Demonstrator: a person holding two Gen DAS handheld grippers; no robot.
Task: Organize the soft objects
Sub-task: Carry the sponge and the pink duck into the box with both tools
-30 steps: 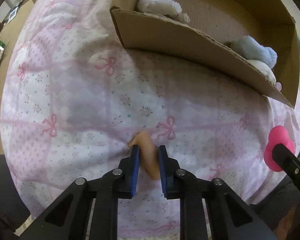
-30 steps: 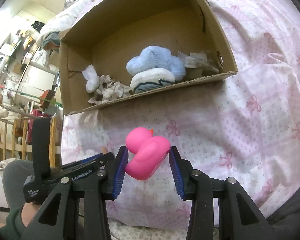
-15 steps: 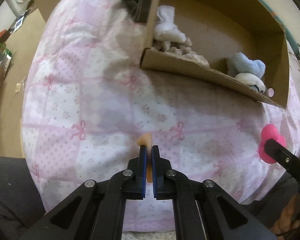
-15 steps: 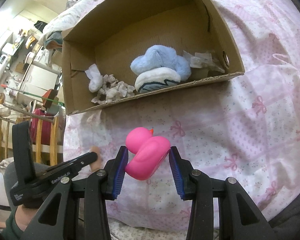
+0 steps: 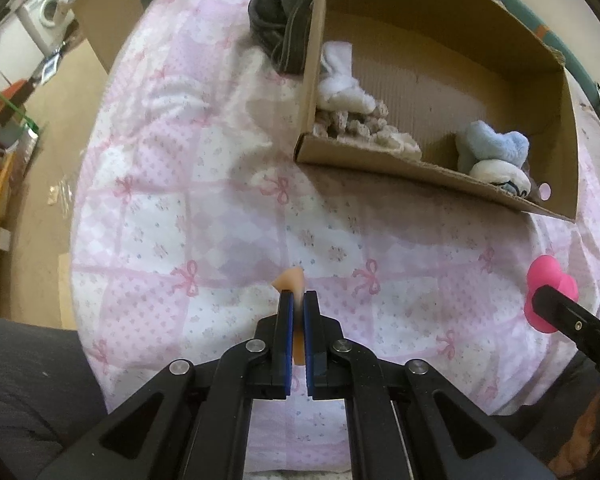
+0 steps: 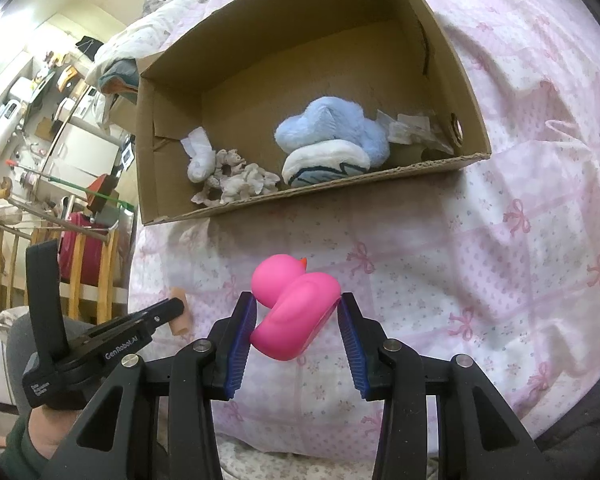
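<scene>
Your left gripper (image 5: pixel 296 308) clamped a small peach soft piece (image 5: pixel 291 280); right gripper (image 6: pixel 298 320) gripped a pink rubber duck (image 6: pixel 294 312), both short of the open cardboard box (image 6: pixel 172 184).

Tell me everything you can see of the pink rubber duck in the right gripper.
The pink rubber duck is smooth and glossy, a round head on a plump body, with a small orange beak pointing away from the camera. The right gripper clamps its body between the blue ribbed pads, one on each flank. It is tilted, head up and to the left, held above the pink bow-print bedspread, in front of the open cardboard box. Only the pads appear to touch it.
</scene>
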